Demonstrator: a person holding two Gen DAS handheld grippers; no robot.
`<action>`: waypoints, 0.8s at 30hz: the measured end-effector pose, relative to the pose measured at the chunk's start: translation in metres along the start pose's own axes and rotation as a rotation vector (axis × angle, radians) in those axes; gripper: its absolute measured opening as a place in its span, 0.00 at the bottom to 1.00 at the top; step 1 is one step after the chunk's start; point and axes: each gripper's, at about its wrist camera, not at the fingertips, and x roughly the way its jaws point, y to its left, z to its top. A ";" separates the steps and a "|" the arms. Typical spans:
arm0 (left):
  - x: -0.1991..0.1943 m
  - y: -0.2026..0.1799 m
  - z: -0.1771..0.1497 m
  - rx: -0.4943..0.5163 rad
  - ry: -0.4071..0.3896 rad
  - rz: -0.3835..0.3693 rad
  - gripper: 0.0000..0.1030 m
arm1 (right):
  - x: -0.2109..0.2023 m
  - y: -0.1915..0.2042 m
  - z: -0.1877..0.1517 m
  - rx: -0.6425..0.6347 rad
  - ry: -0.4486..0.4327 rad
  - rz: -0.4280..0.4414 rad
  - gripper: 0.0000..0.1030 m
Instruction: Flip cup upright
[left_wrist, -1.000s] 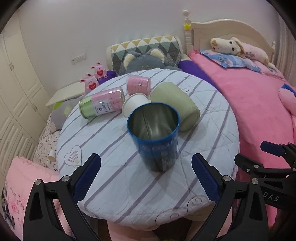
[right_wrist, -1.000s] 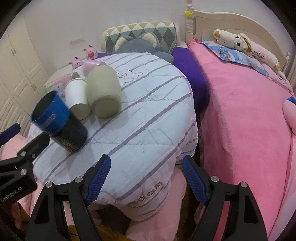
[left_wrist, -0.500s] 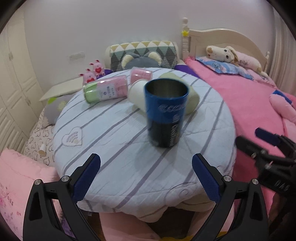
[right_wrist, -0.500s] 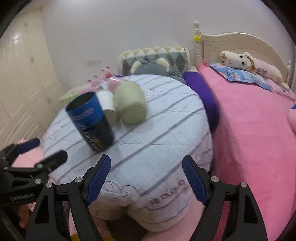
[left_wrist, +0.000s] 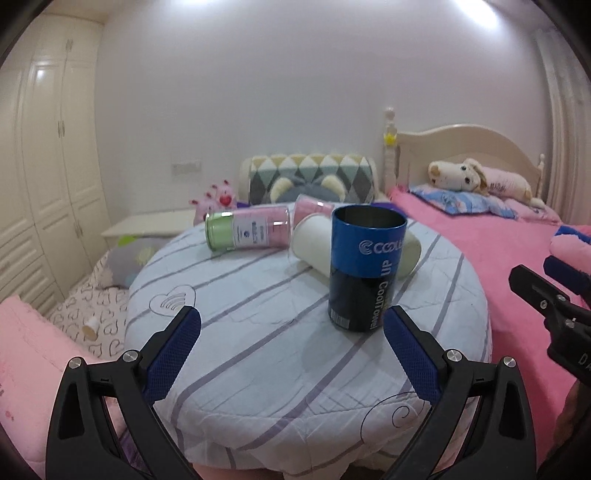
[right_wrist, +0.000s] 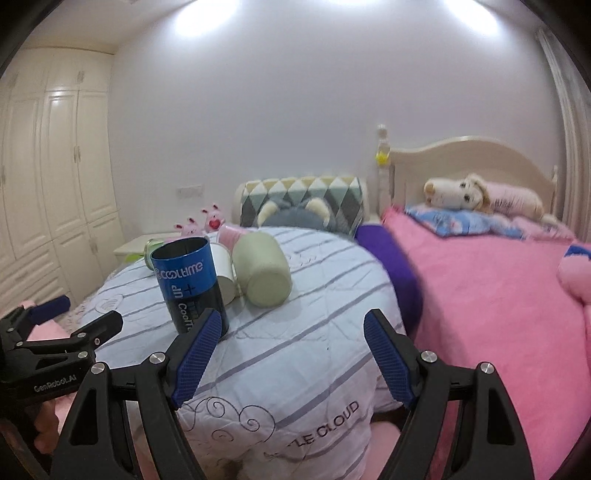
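left claw (left_wrist: 291, 347) wide, empty | right claw (right_wrist: 293, 350) wide, empty | blue cup (left_wrist: 365, 267) upright on table (left_wrist: 258, 354), untouched

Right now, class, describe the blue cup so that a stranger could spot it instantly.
Find the round table with the striped cloth beside the pink bed. Among its containers, the blue cup stands nearest the front. It alone is upright, mouth open upward; its neighbours lie on their sides.
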 end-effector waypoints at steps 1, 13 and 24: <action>-0.001 -0.001 -0.001 0.001 -0.018 0.005 0.98 | -0.001 0.003 -0.001 -0.014 -0.015 -0.006 0.79; -0.016 -0.010 -0.010 0.017 -0.146 0.027 0.98 | -0.011 0.013 -0.017 -0.016 -0.175 -0.064 0.79; -0.017 -0.011 -0.014 -0.005 -0.163 0.031 0.98 | -0.014 0.007 -0.020 0.018 -0.174 -0.067 0.79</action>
